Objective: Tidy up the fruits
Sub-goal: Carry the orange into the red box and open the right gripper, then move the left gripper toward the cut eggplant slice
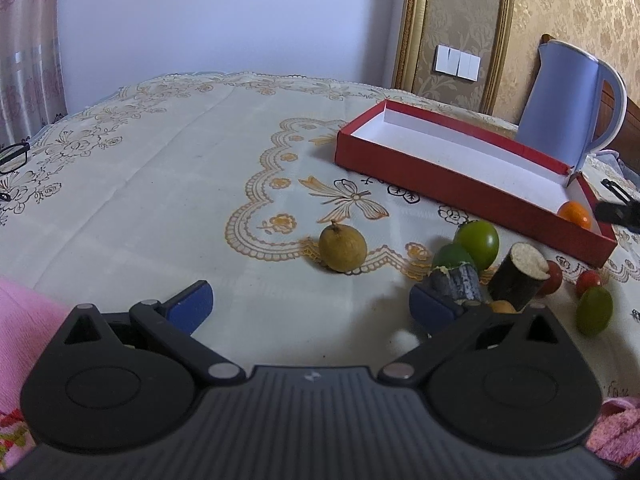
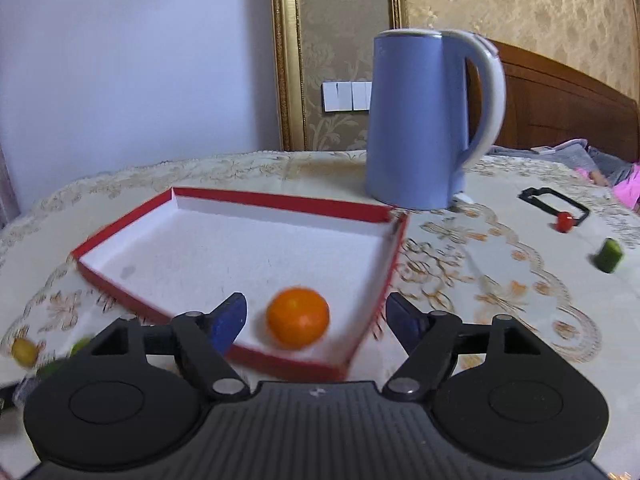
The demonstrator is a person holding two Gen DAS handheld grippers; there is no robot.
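Right wrist view: the right claw (image 2: 316, 320) is wide open, holding nothing. The orange (image 2: 298, 318) sits in the red box (image 2: 120, 280). Left claw (image 1: 312, 304) is open too.

Soft daylight, fisheye warp, slight blur

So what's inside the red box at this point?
Only one orange fruit lies in the red box, near its front corner, between the open right gripper fingers. The rest of the white floor shows bare; that gripper covers the front edge.
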